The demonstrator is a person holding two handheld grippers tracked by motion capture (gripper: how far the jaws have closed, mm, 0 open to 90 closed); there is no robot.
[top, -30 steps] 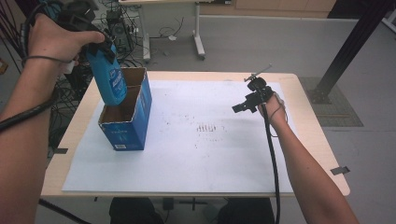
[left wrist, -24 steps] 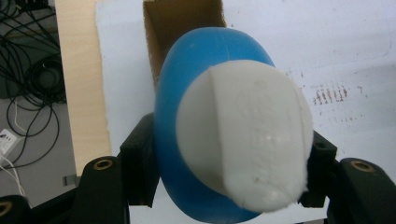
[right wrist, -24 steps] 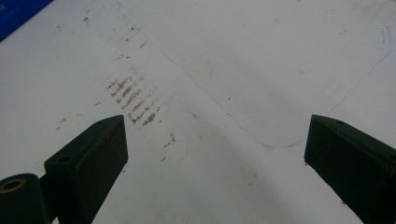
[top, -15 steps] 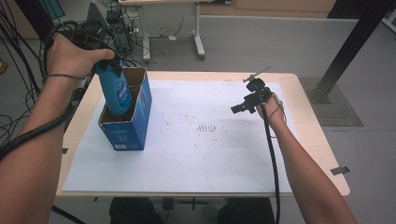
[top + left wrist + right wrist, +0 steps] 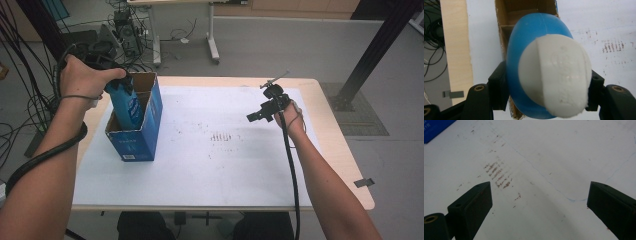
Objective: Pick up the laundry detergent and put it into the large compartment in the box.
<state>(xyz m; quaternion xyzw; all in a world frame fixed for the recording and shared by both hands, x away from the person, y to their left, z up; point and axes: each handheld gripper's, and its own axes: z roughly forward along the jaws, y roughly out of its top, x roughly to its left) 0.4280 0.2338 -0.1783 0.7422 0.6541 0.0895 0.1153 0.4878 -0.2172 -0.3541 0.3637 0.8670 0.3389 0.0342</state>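
While my left gripper has its jaws clamped on the sides of the blue bottle just below its white cap, the bottle hangs cap-up with its lower part already down inside the open blue cardboard box, near the left edge of the table. My right gripper waits well apart over the white sheet — jaws wide, nothing between them.

What worries me is the fit. A cardboard divider crosses the box's interior, and the bottle sits close against the near wall; if I lower it off-line, its base could catch on the divider or the wall and jam, or tip the light box over, since nothing holds the box down. My grip is on a rounded, smooth shoulder — any snag could twist the bottle in the pads and let it slip. Letting go too high would drop it askew.
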